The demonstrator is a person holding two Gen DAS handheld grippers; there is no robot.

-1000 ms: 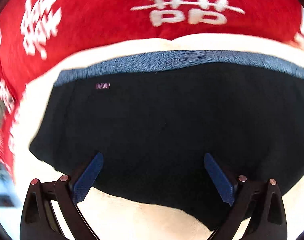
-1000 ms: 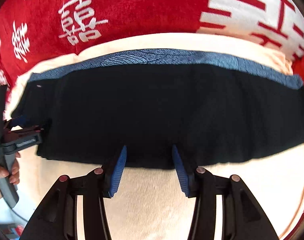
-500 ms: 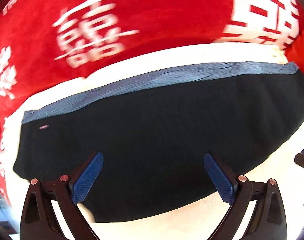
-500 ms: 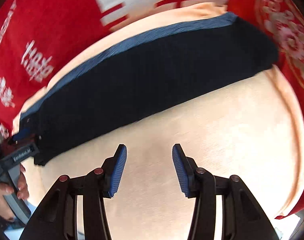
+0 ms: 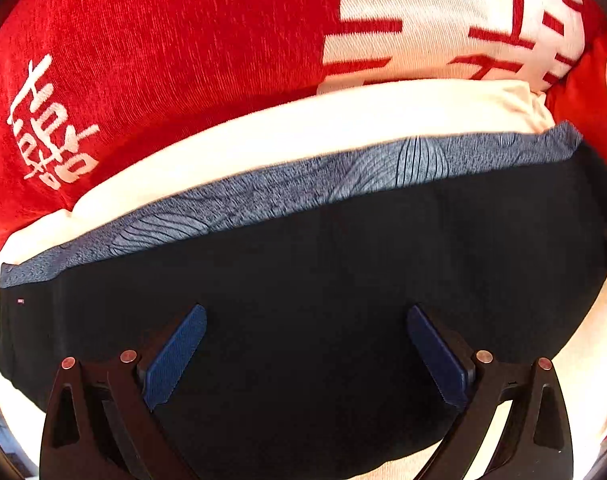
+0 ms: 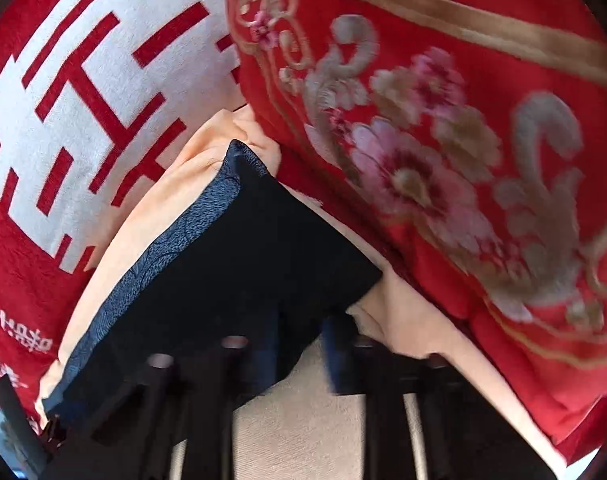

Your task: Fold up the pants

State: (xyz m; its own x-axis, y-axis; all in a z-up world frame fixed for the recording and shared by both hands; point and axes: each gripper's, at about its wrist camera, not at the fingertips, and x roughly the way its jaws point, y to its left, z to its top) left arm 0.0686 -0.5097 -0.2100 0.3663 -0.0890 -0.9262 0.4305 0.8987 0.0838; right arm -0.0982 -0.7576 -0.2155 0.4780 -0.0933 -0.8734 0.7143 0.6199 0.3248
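I read the pants (image 5: 323,300) as already one long flat band on the cream cushion (image 5: 303,132); crosswise folds remain; left gripper (image 5: 305,356) spread wide above them, right gripper (image 6: 299,356) blurred, cannot tell.

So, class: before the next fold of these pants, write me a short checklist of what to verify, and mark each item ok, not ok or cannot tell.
1. Pants lying flat on the cream sheet: ok.
2. Patterned blue band straight along the far edge: ok.
3. Left gripper open, nothing held: ok.
4. Right gripper open or shut: cannot tell, blurred.
5. Right gripper at the pants' end: ok.
6. Red blanket clear of the pants: cannot tell.
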